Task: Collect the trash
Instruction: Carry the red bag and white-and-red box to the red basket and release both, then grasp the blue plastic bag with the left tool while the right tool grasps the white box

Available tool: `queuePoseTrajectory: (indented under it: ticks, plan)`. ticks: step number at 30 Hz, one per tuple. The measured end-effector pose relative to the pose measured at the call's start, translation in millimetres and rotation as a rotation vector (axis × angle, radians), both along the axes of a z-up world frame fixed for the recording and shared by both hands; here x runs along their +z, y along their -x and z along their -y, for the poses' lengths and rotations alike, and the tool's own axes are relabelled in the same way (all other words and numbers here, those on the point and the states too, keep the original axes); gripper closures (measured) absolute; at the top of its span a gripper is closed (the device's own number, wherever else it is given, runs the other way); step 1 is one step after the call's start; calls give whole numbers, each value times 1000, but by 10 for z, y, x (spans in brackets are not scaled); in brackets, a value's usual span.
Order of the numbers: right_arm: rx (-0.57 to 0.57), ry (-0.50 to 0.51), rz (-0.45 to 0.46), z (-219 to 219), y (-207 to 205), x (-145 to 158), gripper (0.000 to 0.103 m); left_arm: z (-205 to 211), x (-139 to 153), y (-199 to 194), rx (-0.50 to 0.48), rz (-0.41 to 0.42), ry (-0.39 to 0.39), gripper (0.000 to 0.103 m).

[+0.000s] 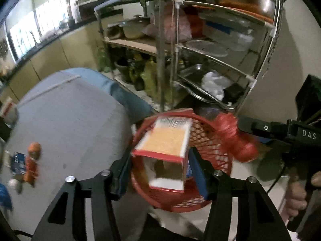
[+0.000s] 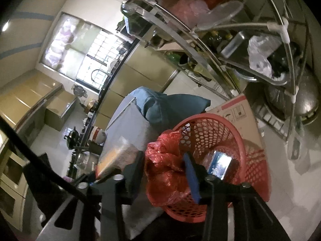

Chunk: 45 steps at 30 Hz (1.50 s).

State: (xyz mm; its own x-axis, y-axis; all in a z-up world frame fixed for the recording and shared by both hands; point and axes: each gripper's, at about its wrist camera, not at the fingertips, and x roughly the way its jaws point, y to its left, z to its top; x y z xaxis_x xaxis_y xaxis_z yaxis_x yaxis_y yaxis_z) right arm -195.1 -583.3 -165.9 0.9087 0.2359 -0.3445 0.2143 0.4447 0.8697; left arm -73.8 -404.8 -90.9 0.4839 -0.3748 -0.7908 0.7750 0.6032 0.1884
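- Left gripper (image 1: 159, 165) fingers spread around a red-and-orange carton (image 1: 166, 150), lower centre, over the red basket (image 1: 212, 192).
- Right gripper (image 2: 164, 172) fingers spread around a red plastic bag (image 2: 166, 168) at the basket's rim.

A tall chrome wire shelving rack (image 1: 210, 46) crowded with steel pots and plastic bags stands against a pale wall (image 1: 284, 64). Beige cabinets (image 2: 128, 74) under a dark counter edge run toward a barred, daylight-bright window (image 2: 94, 60). The floor is pale glossy tile (image 2: 280, 180).
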Motion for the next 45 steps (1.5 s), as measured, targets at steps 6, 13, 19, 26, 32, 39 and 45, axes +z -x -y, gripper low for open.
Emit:
queuePoseTrajectory:
  ticks: [6,13,19,26,32,39,45]
  plan:
    - [-20,-21,8,-39,-2,20,37,-141,11,-52,32,13,-11,41]
    - [14,21,32,-271,-126,176,37,-686,111,-132,127,94,-30,39]
    - [114,66,38,-735,-448,351,37,-1435,211,-189,271,146,-13,37]
    - [263,138,43,-1448,-853,569,37,-2601,290,-268,503,189,14,36]
    - [405,211,19,-2098,-1163,680,37,-3661,442,-424,745,248,37,35]
    - [500,287,4,-2573,-1505,821,37,-4499,751,-802,930,278,122,32]
    - [563,326,21,-2898,-1966,986,38,-4641,932,-1278,960,303,152,27]
